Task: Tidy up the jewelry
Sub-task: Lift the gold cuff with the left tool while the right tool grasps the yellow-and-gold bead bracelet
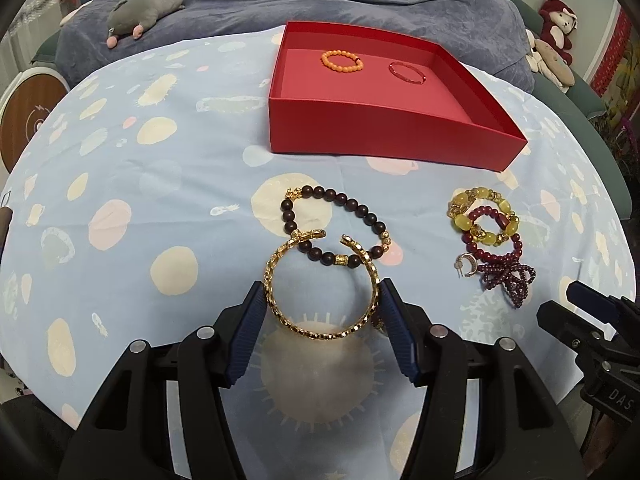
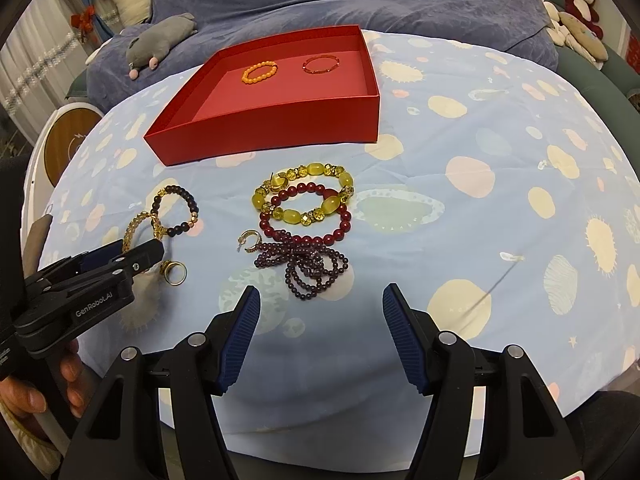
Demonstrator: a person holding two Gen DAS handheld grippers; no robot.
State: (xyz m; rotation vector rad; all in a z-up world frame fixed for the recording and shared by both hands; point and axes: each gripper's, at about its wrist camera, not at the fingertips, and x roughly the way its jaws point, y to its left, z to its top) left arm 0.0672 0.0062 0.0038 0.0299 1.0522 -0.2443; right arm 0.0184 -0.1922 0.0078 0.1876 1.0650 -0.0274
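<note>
The gold bangle [image 1: 320,288] lies on the blue cloth [image 1: 140,208] right between the fingers of the left claw [image 1: 323,301], its sides just at both blue pads [image 1: 248,332]; whether they press on it I cannot tell. That claw stands wide apart, and the bangle's open end overlaps a dark bead bracelet [image 1: 332,224] beyond it.

The right claw [image 2: 321,305] is also spread wide and holds nothing, hovering just short of a heap: purple beads [image 2: 308,264], a dark red bracelet [image 2: 308,212], a yellow bracelet [image 2: 304,196] and a small hoop earring [image 2: 250,240].

Farther back the red box [image 2: 280,120] holds an orange bracelet [image 2: 260,72] and a thin red bangle [image 2: 320,64].

Only the right view shows a gold ring [image 2: 174,272] beside the left claw's fingers, and the hand [image 2: 36,396] gripping that tool.
</note>
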